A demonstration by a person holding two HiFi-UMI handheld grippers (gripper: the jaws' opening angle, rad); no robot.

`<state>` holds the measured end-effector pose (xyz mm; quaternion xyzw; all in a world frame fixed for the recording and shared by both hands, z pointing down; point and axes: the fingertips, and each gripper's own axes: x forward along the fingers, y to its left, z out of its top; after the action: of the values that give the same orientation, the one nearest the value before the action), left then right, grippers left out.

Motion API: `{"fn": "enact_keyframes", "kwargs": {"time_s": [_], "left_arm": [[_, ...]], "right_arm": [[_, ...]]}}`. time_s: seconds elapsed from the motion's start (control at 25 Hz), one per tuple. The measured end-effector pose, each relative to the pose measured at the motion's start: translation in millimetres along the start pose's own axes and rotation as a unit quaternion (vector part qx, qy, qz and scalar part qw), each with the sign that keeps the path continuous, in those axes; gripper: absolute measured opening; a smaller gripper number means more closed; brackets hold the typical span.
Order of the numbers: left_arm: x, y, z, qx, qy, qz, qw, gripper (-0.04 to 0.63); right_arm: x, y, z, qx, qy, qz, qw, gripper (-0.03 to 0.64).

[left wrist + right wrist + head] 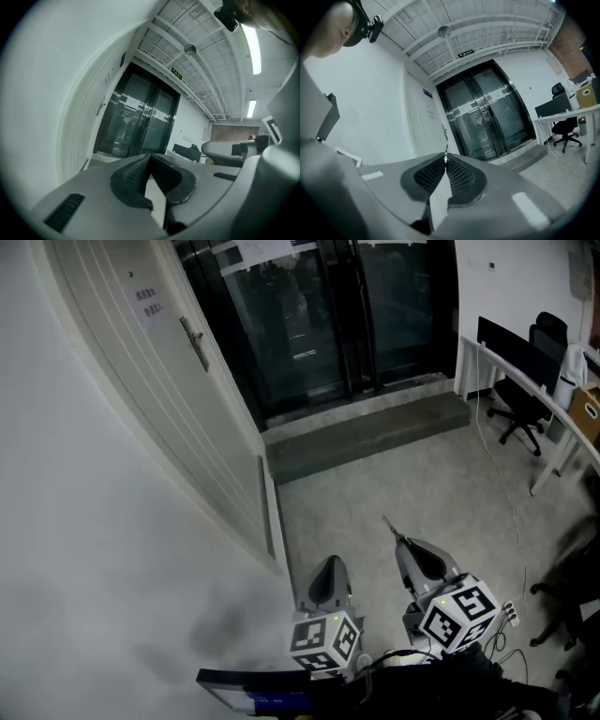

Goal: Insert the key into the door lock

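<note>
The right gripper (405,545) has its jaws pressed together on the one key (390,525), whose thin metal blade sticks out past their tips and points toward the white door (141,381). It is well short of the door. The left gripper (329,563) lies just beside it, on the side nearer the door, with its jaws closed tip to tip and nothing between them. Each of the two grippers carries one cube of black-and-white square markers (326,639).

The door has a single lever handle (194,341); the keyhole itself is too small to make out. Beside the handle hangs a white paper notice (148,304) with two lines of dark characters, too small to read. A small blue plate (427,93) sits above the door, also unreadable. Past the door stand dark glass double doors (319,315) with white sheets taped on them, under one green exit sign (465,53). Well away from the door are one white desk (553,418) and two black office chairs (517,411).
</note>
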<state>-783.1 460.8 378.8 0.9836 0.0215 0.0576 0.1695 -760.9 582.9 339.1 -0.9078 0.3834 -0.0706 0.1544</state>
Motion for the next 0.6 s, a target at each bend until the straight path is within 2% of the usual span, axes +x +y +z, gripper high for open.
{"fn": "enact_keyframes", "kwargs": {"time_s": [0.6], "left_arm": [[6,11,2,-0.003,0.002,0.001,1.0000,0.000]], "right_arm": [[14,0,-6,0.006,0.008,0.000,1.000,0.012]]}}
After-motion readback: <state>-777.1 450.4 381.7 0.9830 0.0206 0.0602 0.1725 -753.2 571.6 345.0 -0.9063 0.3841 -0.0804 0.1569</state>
